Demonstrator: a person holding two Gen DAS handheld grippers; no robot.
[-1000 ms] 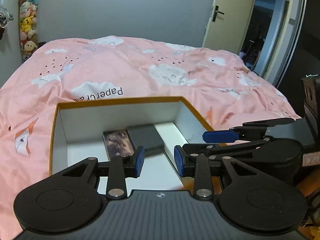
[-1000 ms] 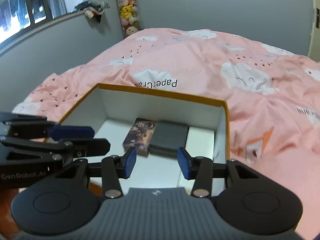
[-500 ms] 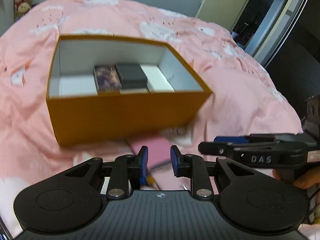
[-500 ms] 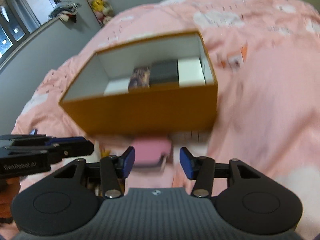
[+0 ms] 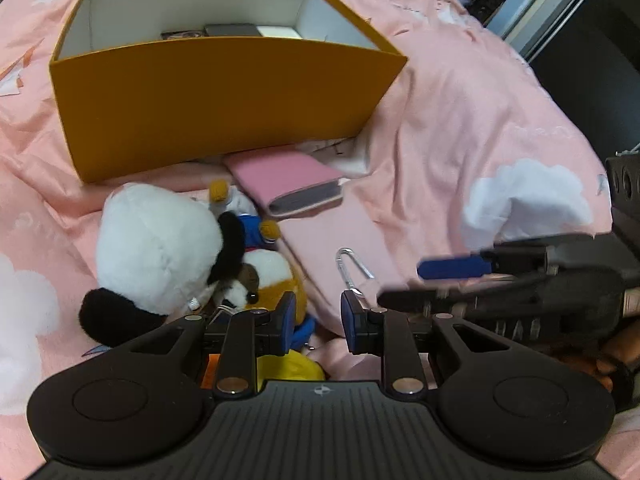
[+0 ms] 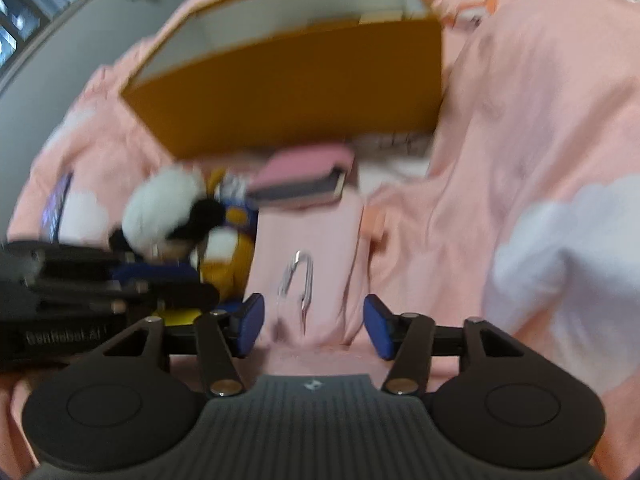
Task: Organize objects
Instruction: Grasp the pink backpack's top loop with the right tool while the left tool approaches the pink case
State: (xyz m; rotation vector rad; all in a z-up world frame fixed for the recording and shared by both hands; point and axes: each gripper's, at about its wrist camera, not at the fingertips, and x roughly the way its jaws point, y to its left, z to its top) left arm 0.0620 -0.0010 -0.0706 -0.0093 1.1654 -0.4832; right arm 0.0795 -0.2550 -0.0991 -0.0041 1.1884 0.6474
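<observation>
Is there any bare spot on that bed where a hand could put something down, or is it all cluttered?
Bare bedspread lies right of the orange box and beyond the silver clip. The box's left floor behind its front wall looks free. It is crowded in front of the box: the plush toys and pink case sit close together.

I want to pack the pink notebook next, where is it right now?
The pink notebook lies on the bedspread just in front of the orange box, right of the plush toys in the left wrist view.
</observation>
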